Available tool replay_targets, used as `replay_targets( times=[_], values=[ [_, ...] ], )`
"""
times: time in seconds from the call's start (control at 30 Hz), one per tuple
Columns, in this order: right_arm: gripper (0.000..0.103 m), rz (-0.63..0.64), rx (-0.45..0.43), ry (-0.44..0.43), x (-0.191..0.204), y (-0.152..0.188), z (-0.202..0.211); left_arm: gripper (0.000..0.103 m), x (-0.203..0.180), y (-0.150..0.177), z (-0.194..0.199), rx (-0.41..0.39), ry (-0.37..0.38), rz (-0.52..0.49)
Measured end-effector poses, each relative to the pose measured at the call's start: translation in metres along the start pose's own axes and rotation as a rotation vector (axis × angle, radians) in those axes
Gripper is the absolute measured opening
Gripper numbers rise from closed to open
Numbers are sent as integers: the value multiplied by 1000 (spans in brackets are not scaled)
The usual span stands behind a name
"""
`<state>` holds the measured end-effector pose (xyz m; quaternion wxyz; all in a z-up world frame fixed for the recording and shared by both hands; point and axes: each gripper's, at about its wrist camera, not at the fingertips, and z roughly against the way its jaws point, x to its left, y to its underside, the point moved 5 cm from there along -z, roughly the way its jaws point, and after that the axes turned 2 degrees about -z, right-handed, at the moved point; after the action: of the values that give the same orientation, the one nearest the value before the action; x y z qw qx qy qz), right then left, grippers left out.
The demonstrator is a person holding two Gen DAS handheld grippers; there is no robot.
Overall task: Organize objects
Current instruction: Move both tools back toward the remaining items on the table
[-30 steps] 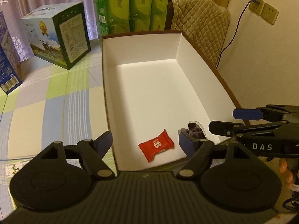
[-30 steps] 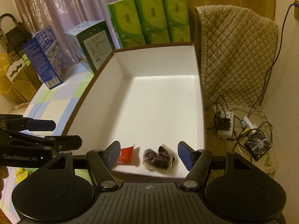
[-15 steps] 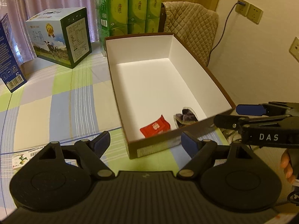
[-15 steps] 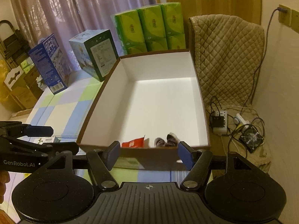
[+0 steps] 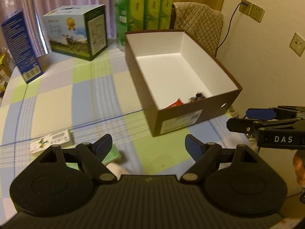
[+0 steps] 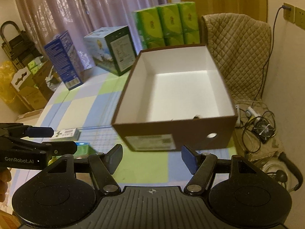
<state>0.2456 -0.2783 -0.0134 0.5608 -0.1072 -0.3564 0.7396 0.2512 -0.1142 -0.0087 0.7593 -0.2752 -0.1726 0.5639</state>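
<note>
Both the left tongs (image 5: 147,145) and the right tongs (image 6: 151,157) gape wide and empty, just short of the box (image 5: 194,114). A flat packet (image 5: 52,140) lies on the bench (image 5: 57,99) left of the box. It looks light, thin and rather slippery, best pinched across its short edges.

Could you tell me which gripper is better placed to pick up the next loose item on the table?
Left gripper, probably: open and empty, it hovers beside the small white printed packet and green packet, while the right gripper faces the brown cardboard box.
</note>
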Motion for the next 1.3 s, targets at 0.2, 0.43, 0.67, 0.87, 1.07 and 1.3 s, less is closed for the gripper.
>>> replay_targets(
  times=[0.2, 0.43, 0.67, 0.87, 1.07, 1.3],
  values=[
    [65, 10, 35, -45, 26, 17, -5, 83, 26, 30, 12, 26, -29, 28],
    [65, 48, 93, -103, 63, 36, -22, 84, 63, 59, 27, 46, -74, 86],
    [65, 81, 134, -138, 95, 52, -37, 86, 104, 89, 40, 75, -126, 152],
    [65, 102, 157, -151, 120, 64, -50, 86, 130, 110, 48, 92, -143, 196],
    [65, 117, 173, -150, 141, 76, -59, 86, 149, 125, 53, 98, -156, 216],
    [65, 110, 178, -132, 156, 84, -70, 86, 169, 137, 54, 101, -164, 242]
  ],
)
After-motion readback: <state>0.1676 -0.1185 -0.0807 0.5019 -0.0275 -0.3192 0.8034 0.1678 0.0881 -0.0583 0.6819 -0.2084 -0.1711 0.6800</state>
